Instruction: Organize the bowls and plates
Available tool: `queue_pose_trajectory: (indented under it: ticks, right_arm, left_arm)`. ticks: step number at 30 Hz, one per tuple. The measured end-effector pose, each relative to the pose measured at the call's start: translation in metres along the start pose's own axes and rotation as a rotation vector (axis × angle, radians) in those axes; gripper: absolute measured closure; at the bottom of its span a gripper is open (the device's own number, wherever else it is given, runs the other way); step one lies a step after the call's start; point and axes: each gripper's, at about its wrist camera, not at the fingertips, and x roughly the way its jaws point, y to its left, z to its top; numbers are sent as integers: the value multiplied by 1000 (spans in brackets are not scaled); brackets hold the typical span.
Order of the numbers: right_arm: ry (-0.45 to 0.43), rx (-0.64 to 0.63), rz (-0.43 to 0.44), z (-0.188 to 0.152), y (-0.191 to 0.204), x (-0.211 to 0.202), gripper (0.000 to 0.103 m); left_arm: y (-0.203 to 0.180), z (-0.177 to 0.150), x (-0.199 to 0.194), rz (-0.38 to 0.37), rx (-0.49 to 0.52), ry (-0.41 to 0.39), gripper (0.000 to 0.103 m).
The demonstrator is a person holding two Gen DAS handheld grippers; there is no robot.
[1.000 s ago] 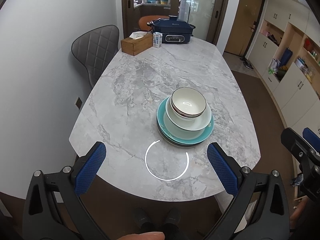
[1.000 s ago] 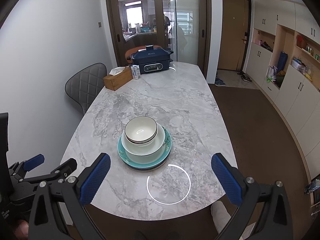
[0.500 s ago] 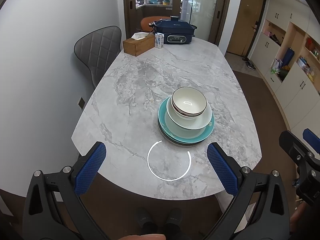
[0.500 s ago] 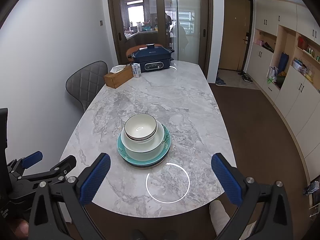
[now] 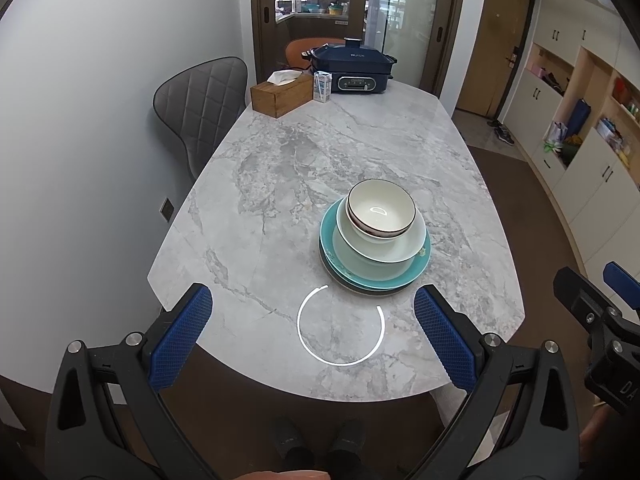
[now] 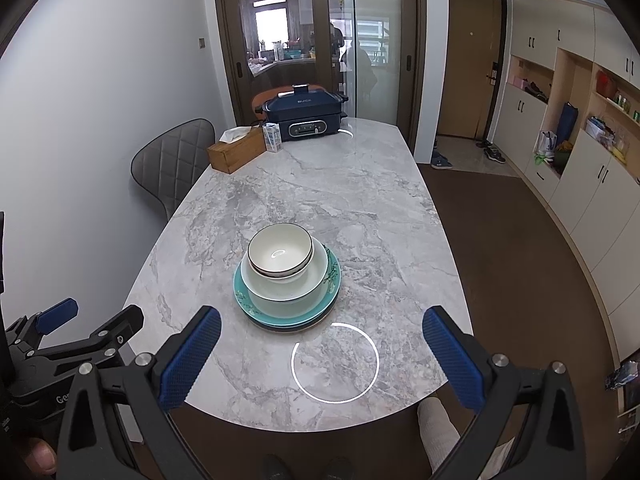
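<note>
A stack of dishes sits on the near half of the grey marble table (image 5: 304, 168), toward its right side in the left wrist view. On top is a small white bowl (image 5: 381, 208) with a dark rim; it sits inside a wider white bowl (image 5: 380, 246), which rests on a teal plate (image 5: 416, 270) with at least one more plate edge showing beneath it. The small bowl sits off-centre in the bowl under it.

The left gripper (image 5: 314, 334) hangs above the near table edge with its jaws spread wide, blue pads (image 5: 180, 334) far apart, holding nothing and touching nothing; the stack lies just ahead of it, nearer the right-hand pad. The right gripper (image 6: 320, 356) is likewise released, fingers wide apart and empty, poised over the near edge with the stack ahead and slightly left of centre. Each gripper shows at the edge of the other's view, beside the table.

At the far end of the table stand a wooden tissue box (image 5: 282, 94), a small carton (image 5: 322, 86) and a dark blue electric cooker (image 5: 352, 68). A grey quilted chair (image 5: 200, 108) stands at the table's left side.
</note>
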Motion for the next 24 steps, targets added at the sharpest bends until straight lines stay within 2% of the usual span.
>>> queue_pose_trajectory:
  ticks: [24]
  right_arm:
    - [4, 0, -4, 0, 2, 0, 0]
  left_arm:
    - [-1, -2, -2, -3, 1, 0, 1]
